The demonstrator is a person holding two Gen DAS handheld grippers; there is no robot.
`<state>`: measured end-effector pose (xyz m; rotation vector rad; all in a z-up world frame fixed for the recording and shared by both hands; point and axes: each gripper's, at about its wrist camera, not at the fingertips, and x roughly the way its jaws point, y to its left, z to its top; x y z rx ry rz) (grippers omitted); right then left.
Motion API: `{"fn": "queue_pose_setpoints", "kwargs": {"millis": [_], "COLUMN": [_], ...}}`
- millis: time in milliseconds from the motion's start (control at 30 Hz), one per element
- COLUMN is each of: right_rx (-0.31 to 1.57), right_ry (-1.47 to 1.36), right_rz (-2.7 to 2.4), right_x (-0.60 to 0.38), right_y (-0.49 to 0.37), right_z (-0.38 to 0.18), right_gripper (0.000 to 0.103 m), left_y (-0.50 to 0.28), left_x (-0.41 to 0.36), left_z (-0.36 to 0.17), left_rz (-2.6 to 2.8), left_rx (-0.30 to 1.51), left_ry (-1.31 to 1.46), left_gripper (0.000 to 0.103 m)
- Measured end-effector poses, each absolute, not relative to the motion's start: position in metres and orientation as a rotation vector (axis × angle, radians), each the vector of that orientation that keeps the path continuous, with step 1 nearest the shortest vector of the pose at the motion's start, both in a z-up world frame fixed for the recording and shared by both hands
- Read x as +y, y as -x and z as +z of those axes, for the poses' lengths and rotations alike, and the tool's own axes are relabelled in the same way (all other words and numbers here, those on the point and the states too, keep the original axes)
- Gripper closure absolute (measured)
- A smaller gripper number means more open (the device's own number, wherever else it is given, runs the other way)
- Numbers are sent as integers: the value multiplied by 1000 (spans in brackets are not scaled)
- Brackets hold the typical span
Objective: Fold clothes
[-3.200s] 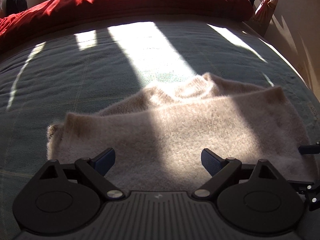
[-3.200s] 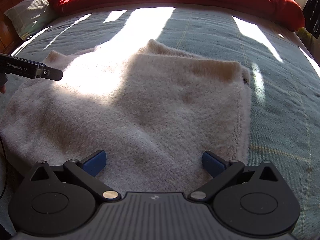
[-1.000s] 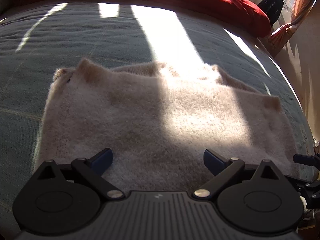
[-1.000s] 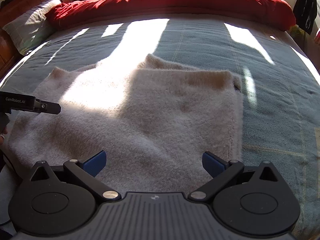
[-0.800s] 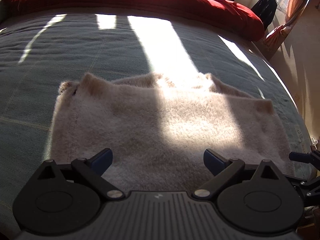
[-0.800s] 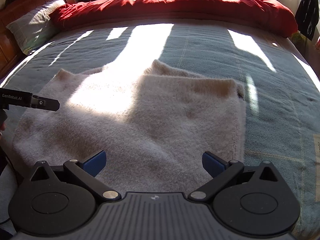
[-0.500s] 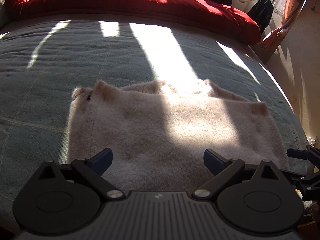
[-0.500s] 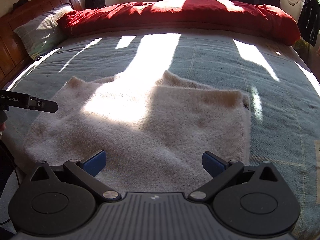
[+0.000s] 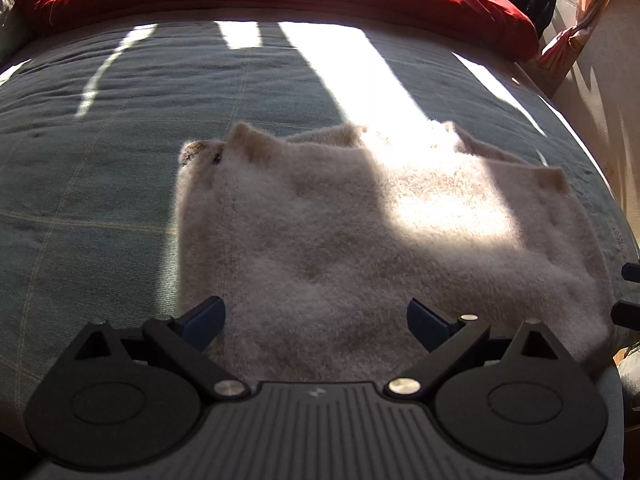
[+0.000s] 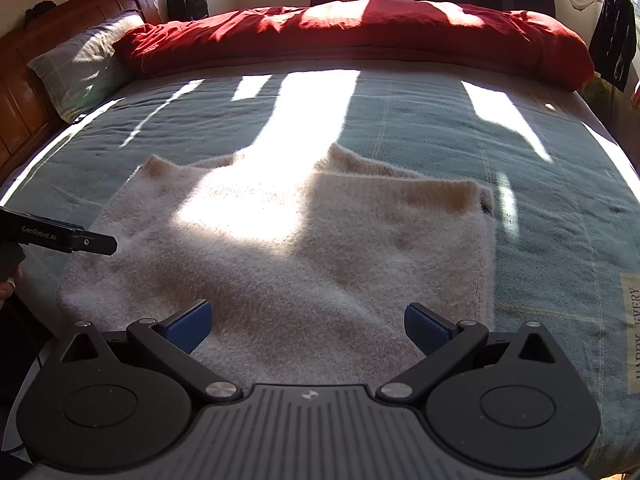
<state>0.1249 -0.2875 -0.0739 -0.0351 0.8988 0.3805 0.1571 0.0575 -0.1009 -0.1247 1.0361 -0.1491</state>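
A fuzzy cream sweater [image 9: 360, 240] lies folded flat on a grey-green checked bedspread [image 9: 100, 160], directly ahead of both tongs. The left gripper [image 9: 316, 318] has its blue-padded fingers spread wide, holding nothing, above the near edge of the sweater; cloth fills the gap between the pads. The right gripper [image 10: 308, 322] is likewise spread wide and empty, its fingers over the same near hem.

From the left tongs, the sweater stretches forward and to the right, its far left corner showing a small dark tag or label, too small to make out. A broad band of sunlight crosses the far part of the cloth and runs on over the bedspread beyond. At the right edge of this view, dark tips of the other tool just show.

From the right tongs, the sweater spreads ahead and to the left, with a folded upper layer whose stitched edge runs along the right side. The left tool's black finger, marked "GenRobot.AI", reaches in from the left above the sweater's left edge.

Far beyond both tongs, a rumpled red duvet [image 10: 360, 36] lies across the bed. A grey pillow [image 10: 80, 68] sits far left against a wooden headboard [image 10: 24, 80], and a black backpack [image 10: 187, 0] stands behind it.
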Motion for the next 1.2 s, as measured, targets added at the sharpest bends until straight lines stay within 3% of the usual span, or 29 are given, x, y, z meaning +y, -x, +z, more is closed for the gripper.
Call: {"fn": "queue_pose_setpoints", "kwargs": {"millis": [800,1200], "right_rx": [970,993], "right_ry": [161,189], "right_rz": [360,357], "right_x": [-246,-232], "right_y": [-135,-152], "right_z": [-82,-86], "right_gripper": [0,0], "left_y": [-166,-187], "left_x": [75,118], "left_z": [-86,-103], "left_rz": [-138,-156], "left_rx": [954,979], "left_ry": [-90,79], "left_gripper": [6,6]}}
